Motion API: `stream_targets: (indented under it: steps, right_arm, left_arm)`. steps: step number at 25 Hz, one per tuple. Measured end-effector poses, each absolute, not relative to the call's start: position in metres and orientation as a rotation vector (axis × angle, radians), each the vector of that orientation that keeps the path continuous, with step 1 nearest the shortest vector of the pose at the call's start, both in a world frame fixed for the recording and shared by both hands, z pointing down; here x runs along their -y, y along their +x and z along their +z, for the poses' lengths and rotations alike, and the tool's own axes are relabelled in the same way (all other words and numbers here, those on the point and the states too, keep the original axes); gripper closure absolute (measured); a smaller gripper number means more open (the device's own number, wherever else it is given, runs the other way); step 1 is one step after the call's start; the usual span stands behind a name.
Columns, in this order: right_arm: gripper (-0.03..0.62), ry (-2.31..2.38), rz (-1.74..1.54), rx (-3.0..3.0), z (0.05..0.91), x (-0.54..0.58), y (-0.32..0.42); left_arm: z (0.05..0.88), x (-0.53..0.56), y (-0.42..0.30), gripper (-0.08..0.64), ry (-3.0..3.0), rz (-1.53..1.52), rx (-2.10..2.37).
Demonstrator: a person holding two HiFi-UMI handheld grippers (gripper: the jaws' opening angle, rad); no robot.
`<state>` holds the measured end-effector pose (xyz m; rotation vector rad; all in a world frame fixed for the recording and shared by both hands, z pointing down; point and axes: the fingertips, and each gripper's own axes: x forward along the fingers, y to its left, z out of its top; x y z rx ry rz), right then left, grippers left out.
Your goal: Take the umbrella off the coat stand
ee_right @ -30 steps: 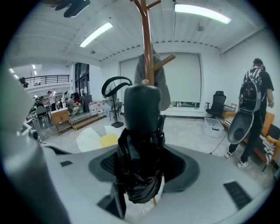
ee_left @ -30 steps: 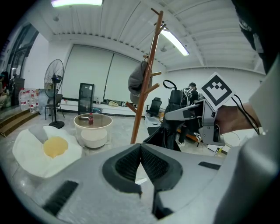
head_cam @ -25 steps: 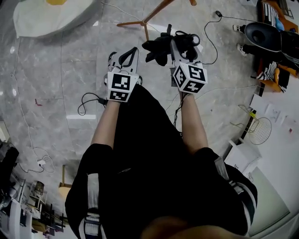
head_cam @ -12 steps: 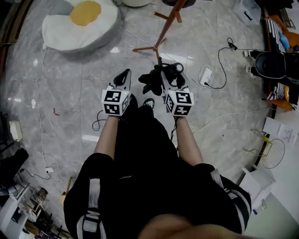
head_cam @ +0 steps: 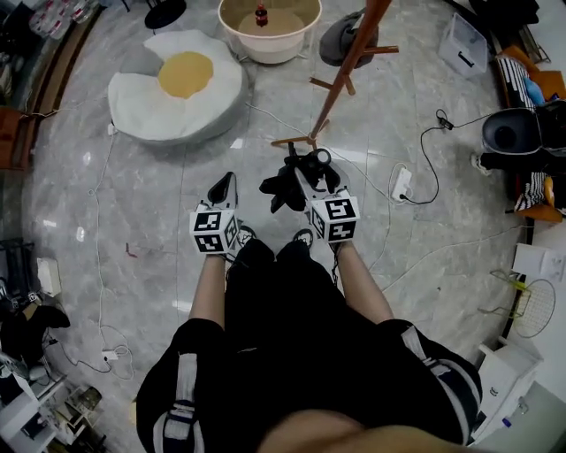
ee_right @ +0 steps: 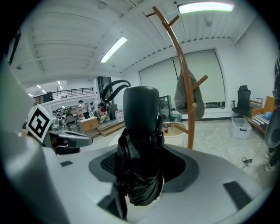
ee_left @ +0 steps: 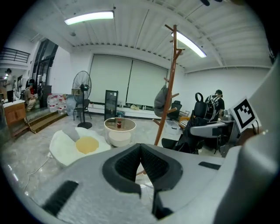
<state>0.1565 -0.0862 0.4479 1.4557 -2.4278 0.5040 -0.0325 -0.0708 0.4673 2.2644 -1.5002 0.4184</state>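
Observation:
My right gripper [head_cam: 307, 174] is shut on a black folded umbrella [head_cam: 285, 184], held over the floor in front of the person. In the right gripper view the umbrella [ee_right: 140, 118] stands up between the pads, its crumpled fabric bulging below. The brown wooden coat stand [head_cam: 350, 62] rises just beyond, its foot [head_cam: 301, 140] close ahead of the umbrella; nothing of the umbrella touches it. My left gripper [head_cam: 224, 188] hangs beside it to the left, shut on nothing, its pads [ee_left: 127, 164] meeting at the tip.
A grey bag [ee_right: 185, 98] hangs on the stand. A fried-egg cushion [head_cam: 177, 84] and a round white table [head_cam: 232, 19] with a bottle lie ahead to the left. Cables and a power strip [head_cam: 401, 186] cross the floor at right, near a black chair [head_cam: 513, 133].
Both grippers have risen and travelled together, the umbrella still in the right one. The view has lifted, so more of the stand, the cushion and the round table now show.

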Motion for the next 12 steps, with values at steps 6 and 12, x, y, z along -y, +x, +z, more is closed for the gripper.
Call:
stream_targets:
  steps: [6, 12]
  right_arm:
    - [0.35, 1.374, 0.429, 2.481, 0.422, 0.104, 0.101]
    - [0.35, 1.291, 0.405, 2.577, 0.38, 0.123, 0.055]
  left_arm:
    - [0.439, 0.079, -0.079, 0.561, 2.266, 0.365, 1.556]
    - [0.382, 0.095, -0.109, 0.561, 2.318, 0.244, 1.65]
